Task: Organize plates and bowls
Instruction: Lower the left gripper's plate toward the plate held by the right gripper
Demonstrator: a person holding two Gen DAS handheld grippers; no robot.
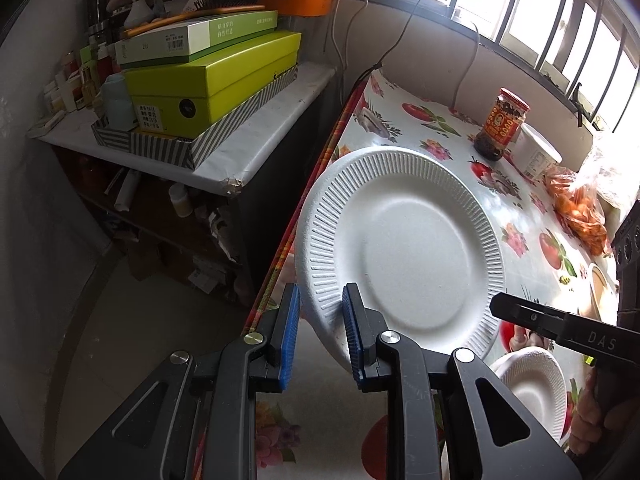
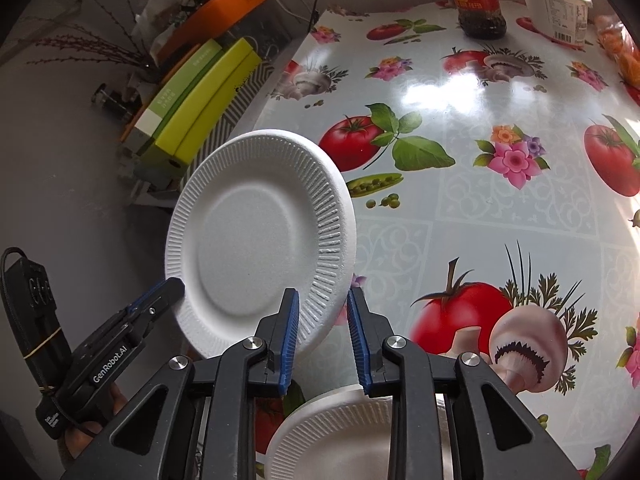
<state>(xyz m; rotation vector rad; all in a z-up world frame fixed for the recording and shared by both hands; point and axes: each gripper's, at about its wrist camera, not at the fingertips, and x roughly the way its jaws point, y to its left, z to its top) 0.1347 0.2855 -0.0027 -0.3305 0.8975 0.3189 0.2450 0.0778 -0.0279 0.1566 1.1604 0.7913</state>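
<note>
A white ribbed paper plate (image 1: 404, 248) is held tilted above the table's left edge. My left gripper (image 1: 320, 320) has its jaws on either side of the plate's near rim, and I cannot tell if they clamp it. The same plate (image 2: 256, 236) shows in the right wrist view with the left gripper (image 2: 168, 292) on its lower left rim. My right gripper (image 2: 322, 320) straddles the plate's lower right rim with a visible gap, so it is open. A second white paper plate or bowl (image 2: 340, 428) lies on the table below my right gripper; it also shows in the left wrist view (image 1: 532, 384).
The table has a glossy tomato-and-flower cloth (image 2: 500, 128). A red sauce jar (image 1: 500, 124), a white tub (image 1: 536, 152) and a bag of oranges (image 1: 580, 208) stand at the far side. A side shelf with green boxes (image 1: 208, 80) stands left of the table.
</note>
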